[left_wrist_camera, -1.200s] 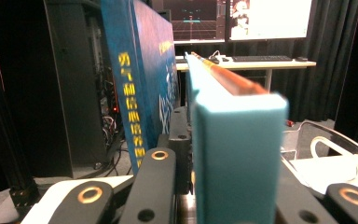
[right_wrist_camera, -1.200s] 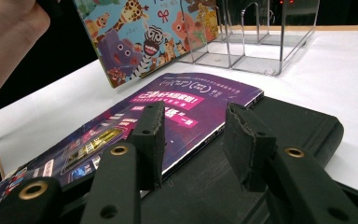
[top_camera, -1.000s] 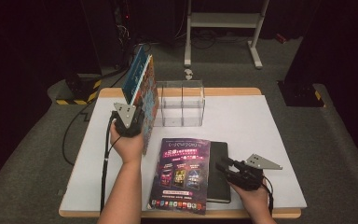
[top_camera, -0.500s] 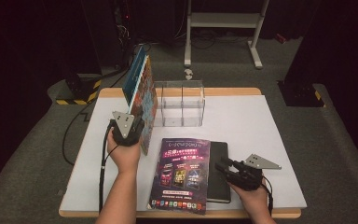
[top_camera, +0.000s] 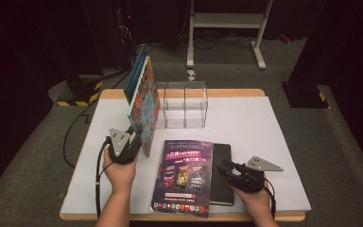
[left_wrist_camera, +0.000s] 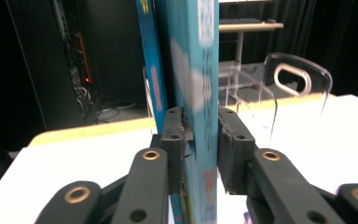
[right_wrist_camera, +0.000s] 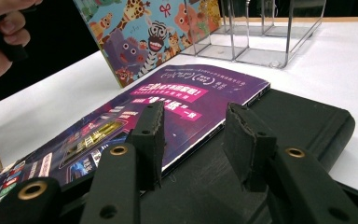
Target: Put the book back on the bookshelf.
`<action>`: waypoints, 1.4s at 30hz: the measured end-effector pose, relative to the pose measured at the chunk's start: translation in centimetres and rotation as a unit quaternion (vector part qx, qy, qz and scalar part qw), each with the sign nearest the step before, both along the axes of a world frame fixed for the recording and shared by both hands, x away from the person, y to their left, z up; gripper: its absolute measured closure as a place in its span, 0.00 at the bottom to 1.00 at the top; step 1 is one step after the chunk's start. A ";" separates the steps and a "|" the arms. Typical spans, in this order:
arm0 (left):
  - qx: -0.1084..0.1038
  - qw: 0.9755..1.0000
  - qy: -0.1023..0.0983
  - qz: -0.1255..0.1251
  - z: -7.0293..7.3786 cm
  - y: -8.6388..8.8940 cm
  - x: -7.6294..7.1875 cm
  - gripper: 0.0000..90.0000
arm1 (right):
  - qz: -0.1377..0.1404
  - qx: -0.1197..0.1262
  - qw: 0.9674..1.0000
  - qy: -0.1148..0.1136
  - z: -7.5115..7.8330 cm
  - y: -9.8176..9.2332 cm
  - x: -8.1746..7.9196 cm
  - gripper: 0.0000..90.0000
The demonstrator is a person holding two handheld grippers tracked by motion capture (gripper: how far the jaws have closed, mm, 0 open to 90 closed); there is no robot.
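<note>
High view shows the left tongs pinching a picture book upright at its lower edge, just left of the clear organizer on the surface. Right tongs hover spread over a black notebook beneath a purple magazine. Judging by this, shelving is underway; next, the book likely needs steering into a compartment.
</note>
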State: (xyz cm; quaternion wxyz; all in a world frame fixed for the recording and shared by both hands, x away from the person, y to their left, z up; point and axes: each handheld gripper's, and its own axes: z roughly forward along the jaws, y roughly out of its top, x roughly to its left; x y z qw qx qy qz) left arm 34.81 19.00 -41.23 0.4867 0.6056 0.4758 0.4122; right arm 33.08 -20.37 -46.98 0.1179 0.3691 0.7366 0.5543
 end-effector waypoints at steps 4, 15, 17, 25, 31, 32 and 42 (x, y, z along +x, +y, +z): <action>-0.010 1.000 0.009 -0.001 -0.8 0.2 -0.4 0.84 | 0.001 -0.002 1.000 0.001 -0.1 0.1 0.0 0.64; -0.023 0.999 0.005 0.027 -1.0 0.0 -0.2 0.88 | 0.001 -0.002 1.000 0.001 -0.1 0.1 0.0 0.64; -0.024 0.999 0.005 0.034 -1.0 -0.1 -0.2 0.88 | 0.001 -0.002 1.000 0.000 -0.1 0.1 0.0 0.64; -0.025 0.999 0.004 0.042 -1.0 -0.3 -0.1 0.89 | 0.002 -0.001 1.000 0.000 -0.1 0.1 -0.1 0.64; -0.025 0.999 0.004 0.045 -1.0 -0.5 0.1 0.89 | 0.002 -0.001 1.000 0.000 0.0 0.1 -0.1 0.64; -0.025 0.999 0.003 0.046 -1.0 -0.5 0.1 0.89 | 0.002 -0.001 1.000 0.000 0.0 0.1 -0.1 0.64; -0.028 0.998 0.004 0.052 -1.0 -0.3 0.3 0.88 | 0.002 -0.002 1.000 0.000 0.0 0.1 -0.1 0.64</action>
